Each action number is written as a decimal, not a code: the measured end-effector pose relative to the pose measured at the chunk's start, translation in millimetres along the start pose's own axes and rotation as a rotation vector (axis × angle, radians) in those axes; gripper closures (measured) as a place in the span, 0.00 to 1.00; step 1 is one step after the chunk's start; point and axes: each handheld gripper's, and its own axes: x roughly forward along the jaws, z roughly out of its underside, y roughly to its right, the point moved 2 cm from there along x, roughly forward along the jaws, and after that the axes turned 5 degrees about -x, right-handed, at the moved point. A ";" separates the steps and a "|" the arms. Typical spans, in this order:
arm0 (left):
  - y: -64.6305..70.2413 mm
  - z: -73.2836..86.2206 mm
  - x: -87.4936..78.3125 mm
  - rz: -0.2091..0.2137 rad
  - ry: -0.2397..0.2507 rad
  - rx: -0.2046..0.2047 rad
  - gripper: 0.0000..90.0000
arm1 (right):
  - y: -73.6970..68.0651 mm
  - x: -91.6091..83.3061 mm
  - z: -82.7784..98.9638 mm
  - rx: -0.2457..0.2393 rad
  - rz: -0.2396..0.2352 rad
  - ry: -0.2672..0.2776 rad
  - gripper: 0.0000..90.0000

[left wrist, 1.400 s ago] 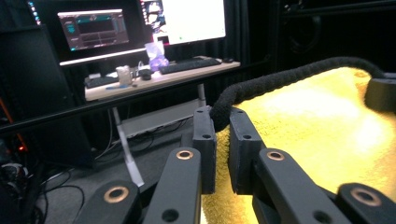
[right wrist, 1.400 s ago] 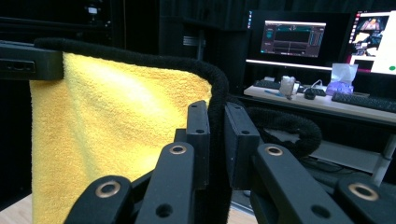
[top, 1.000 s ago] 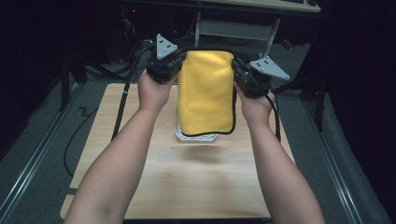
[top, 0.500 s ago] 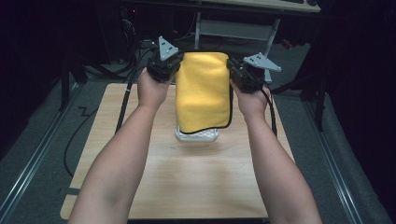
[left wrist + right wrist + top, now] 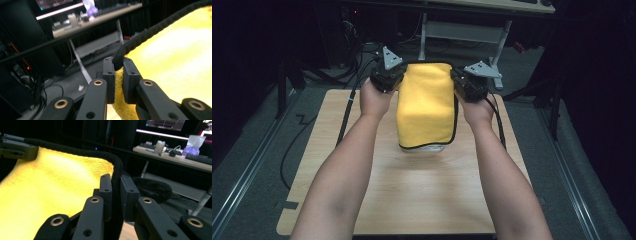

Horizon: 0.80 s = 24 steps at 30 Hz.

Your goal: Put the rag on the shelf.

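A yellow towel (image 5: 426, 107) with a black hem hangs between my two grippers over the wooden table (image 5: 362, 165). My left gripper (image 5: 398, 79) is shut on its top left corner; in the left gripper view the black hem (image 5: 140, 37) runs into the pinch of that gripper (image 5: 118, 67). These jaws have just opened a touch, with the hem still clamped between them. My right gripper (image 5: 458, 82) is shut on the top right corner, and the right gripper view has the hem passing between its jaws (image 5: 115, 182). The towel's lower edge drapes over a pale translucent object (image 5: 426, 148).
Cables trail off the table's left side (image 5: 344, 120) and right side (image 5: 499, 125). Beyond the table stand a desk frame (image 5: 462, 32) and dark equipment. A desk with a keyboard and monitor (image 5: 175, 147) lies in the background.
Both hands have sunk a little with the towel stretched between them. The towel's top edge sits lower than before, and both grips have held.
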 end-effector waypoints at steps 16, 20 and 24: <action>5.2 71.5 28.6 0.135 -0.122 -0.118 0.91 | -0.3 19.5 64.1 0.048 -0.115 -0.160 0.91; 8.3 80.5 31.5 0.151 -0.150 -0.149 0.91 | 1.4 19.8 71.9 0.077 -0.136 -0.177 0.91; 12.3 90.4 34.5 0.170 -0.183 -0.177 0.90 | 1.3 19.4 84.1 0.093 -0.136 -0.218 0.89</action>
